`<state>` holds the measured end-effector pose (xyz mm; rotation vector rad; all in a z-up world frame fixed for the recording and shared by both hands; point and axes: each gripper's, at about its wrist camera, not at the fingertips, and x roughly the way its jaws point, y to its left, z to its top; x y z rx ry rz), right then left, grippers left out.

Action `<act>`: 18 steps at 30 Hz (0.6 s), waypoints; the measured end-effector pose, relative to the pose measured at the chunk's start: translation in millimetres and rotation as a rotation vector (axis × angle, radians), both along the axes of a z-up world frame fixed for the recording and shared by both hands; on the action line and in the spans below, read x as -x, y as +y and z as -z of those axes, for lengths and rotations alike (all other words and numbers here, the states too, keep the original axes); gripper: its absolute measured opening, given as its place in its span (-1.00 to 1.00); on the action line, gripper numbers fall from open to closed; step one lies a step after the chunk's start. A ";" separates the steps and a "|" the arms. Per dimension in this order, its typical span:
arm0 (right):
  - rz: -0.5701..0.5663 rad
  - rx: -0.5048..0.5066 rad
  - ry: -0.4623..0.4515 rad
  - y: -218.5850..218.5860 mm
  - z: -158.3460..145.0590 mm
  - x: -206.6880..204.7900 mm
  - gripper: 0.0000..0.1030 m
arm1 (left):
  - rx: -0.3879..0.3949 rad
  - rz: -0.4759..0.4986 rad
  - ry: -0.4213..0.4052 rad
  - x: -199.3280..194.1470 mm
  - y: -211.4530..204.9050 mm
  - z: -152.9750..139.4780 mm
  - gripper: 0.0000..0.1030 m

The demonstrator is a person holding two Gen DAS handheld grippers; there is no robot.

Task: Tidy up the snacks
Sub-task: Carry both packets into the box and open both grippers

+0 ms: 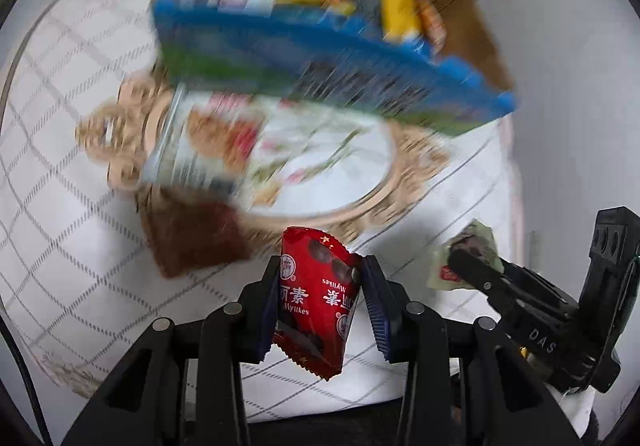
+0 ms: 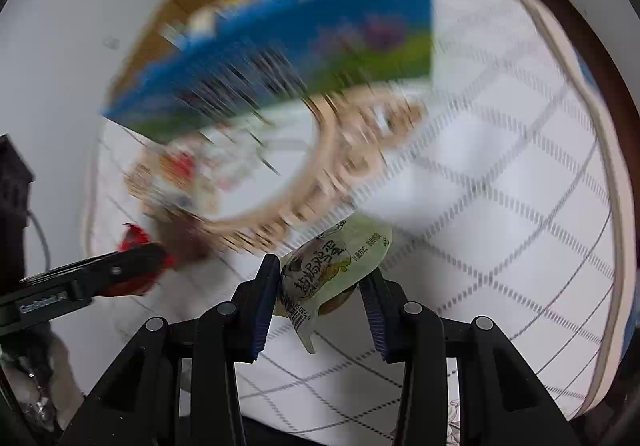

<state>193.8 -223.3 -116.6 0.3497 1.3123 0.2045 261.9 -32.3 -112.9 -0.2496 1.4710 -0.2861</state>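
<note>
Red snack packet (image 1: 320, 294): clamped between the blue pads of the left gripper (image 1: 322, 300), held clear above the desk (image 1: 80, 174). The wrapper reads "Mylikes" twice, once upright and once inverted, beside white Chinese characters; dark round sweets are pictured on it, and gold stars mark its crimped edges.

Pale green packet (image 2: 332, 270): pinched in the right gripper (image 2: 320, 286), its jaws closed on it, also held off the desk. Black Chinese lettering runs across its front and a barcode sits at the lower tail. The characters are legible but small print beside them is too fine to read.

From the left wrist view the right gripper (image 1: 472, 270) appears to the right, near the desk's right edge, with the letters "DAS" on its body. From the right wrist view the left gripper (image 2: 132, 266) appears at the left, carrying a white label whose text is too blurred to read fully.

Beyond both packets, on the white grid-patterned cloth covering the desk, lies a round wooden-rimmed tray (image 1: 360, 198) with a snack bag (image 1: 216, 142) on it; print there is motion-blurred. A brown packet (image 1: 196, 238) rests by the tray's near rim. Behind the tray stands a cardboard box (image 1: 460, 6) with a blue and green front panel, holding assorted yellow and white packets, labels unreadable.
</note>
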 end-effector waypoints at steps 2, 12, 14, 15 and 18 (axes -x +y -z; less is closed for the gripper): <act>-0.008 -0.013 -0.054 -4.2 -28.7 -11.8 -0.16 | 0.023 0.005 -0.040 -13.4 -1.6 -22.4 -0.30; -0.035 0.056 -0.212 -6.7 -83.0 -134.6 -0.16 | -0.093 0.041 -0.202 -129.5 -8.4 -64.7 -0.29; -0.042 0.101 -0.200 -8.8 -74.5 -165.4 -0.16 | -0.125 0.041 -0.187 -154.8 -9.0 -54.5 -0.29; -0.044 0.113 -0.189 -9.8 -69.8 -174.4 -0.16 | -0.136 0.039 -0.177 -168.5 -10.4 -48.0 -0.29; -0.030 0.145 -0.128 -17.5 -49.5 -210.7 -0.16 | -0.156 0.043 -0.139 -197.2 -14.0 -28.9 -0.29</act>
